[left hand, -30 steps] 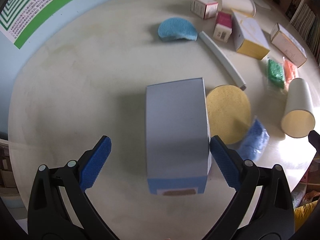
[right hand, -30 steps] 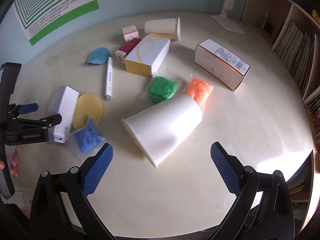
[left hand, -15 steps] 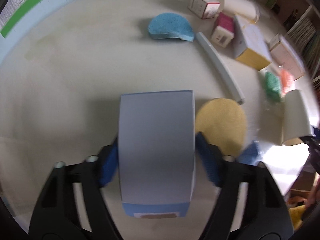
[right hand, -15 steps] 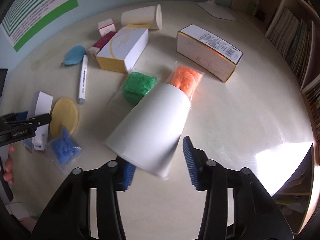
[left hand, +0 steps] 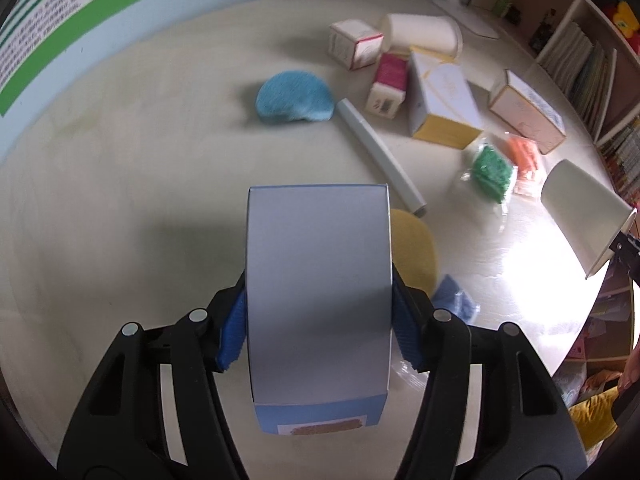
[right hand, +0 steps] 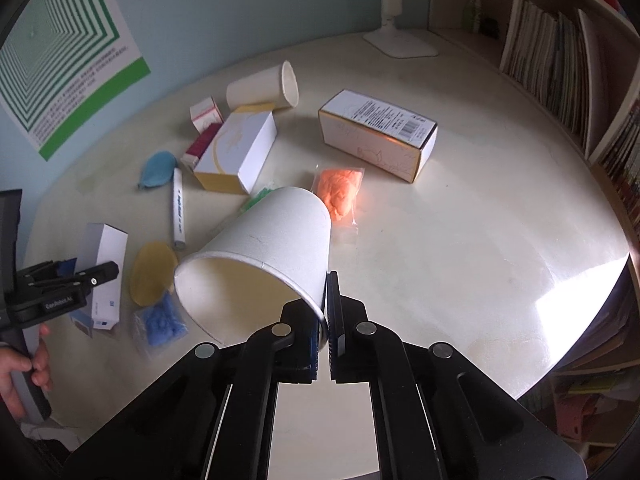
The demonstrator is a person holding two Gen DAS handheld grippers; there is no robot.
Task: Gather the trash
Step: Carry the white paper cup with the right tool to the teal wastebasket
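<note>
The white carton (left hand: 318, 280) is clamped by its sides in the left gripper (left hand: 318, 320) above the table (left hand: 120, 200). The paper cup (right hand: 260, 256) is pinched by its rim alone in the right gripper (right hand: 323, 336) (a thin hold); it may be crushed or slip free.

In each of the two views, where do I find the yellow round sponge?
Left wrist: yellow round sponge at centre-right, partly behind the blue-white box held by the left gripper.
Right wrist: lower left, beside that box.
Shared landmark: the white marker.
</note>
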